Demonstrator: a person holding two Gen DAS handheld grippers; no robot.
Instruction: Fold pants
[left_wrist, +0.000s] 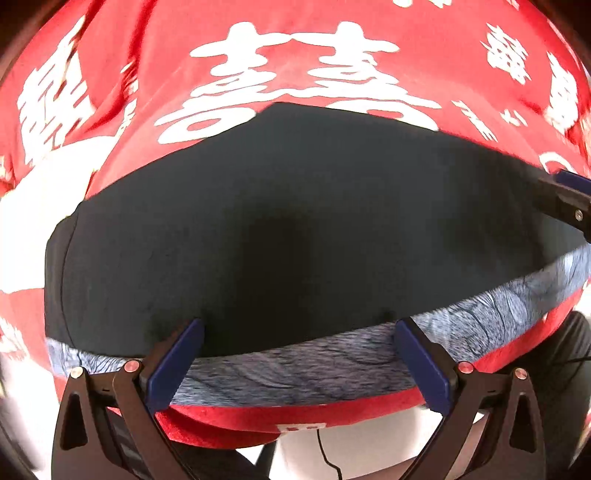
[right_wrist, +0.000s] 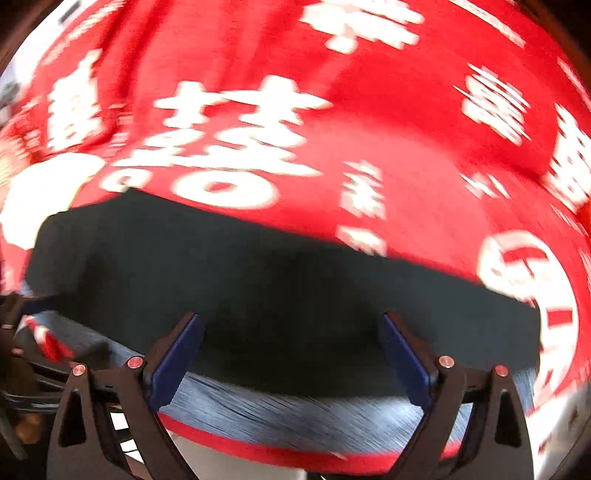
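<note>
Dark folded pants (left_wrist: 280, 221) with a grey-blue patterned waistband (left_wrist: 295, 373) lie flat on a red cloth with white characters (left_wrist: 295, 66). My left gripper (left_wrist: 299, 332) is open, its blue pads over the waistband near the table's front edge, holding nothing. In the right wrist view the same pants (right_wrist: 280, 288) lie under my right gripper (right_wrist: 291, 328), which is open over the waistband (right_wrist: 295, 417). The right gripper's fingers (left_wrist: 569, 199) show at the right edge of the left wrist view; the left gripper's fingers (right_wrist: 11, 332) show at the left edge of the right view.
The red cloth (right_wrist: 369, 110) covers the table all around the pants. The table's front edge (left_wrist: 288, 417) runs just below the waistband, with pale floor (left_wrist: 351, 454) beneath. The right wrist view is motion-blurred.
</note>
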